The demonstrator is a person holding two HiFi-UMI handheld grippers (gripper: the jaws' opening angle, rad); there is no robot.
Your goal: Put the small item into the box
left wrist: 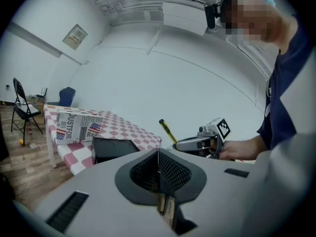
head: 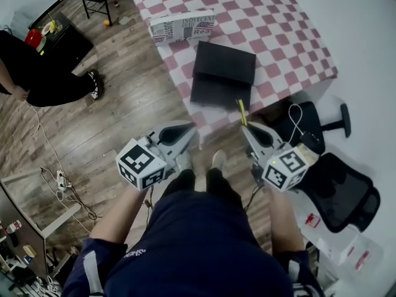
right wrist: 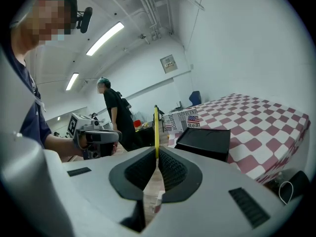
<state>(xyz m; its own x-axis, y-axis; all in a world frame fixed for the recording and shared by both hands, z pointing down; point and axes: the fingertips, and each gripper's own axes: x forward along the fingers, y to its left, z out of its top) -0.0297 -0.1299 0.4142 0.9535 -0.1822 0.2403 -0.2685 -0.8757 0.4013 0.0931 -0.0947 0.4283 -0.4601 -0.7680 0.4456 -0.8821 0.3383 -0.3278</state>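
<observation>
— Right hand-held gripper [right wrist: 156, 158] was clamped on the thin yellow item [right wrist: 156, 125]! It stuck up from the jaws, just short of the black box [head: 223, 73].
— And the left hand-held gripper [left wrist: 158, 154]?
— Jaws together, nothing between them. It hung off the desk [head: 278, 30], on the near side of the black box. A newsprint carton [head: 181, 26] lay just beyond the black box.

My right gripper [right wrist: 157, 159] pinches a slim yellow item [right wrist: 156, 127] upright between closed fingers, near the black box [right wrist: 203, 142] on the checked bench [right wrist: 261, 125]; my left gripper [right wrist: 114, 135] hangs alongside.
</observation>
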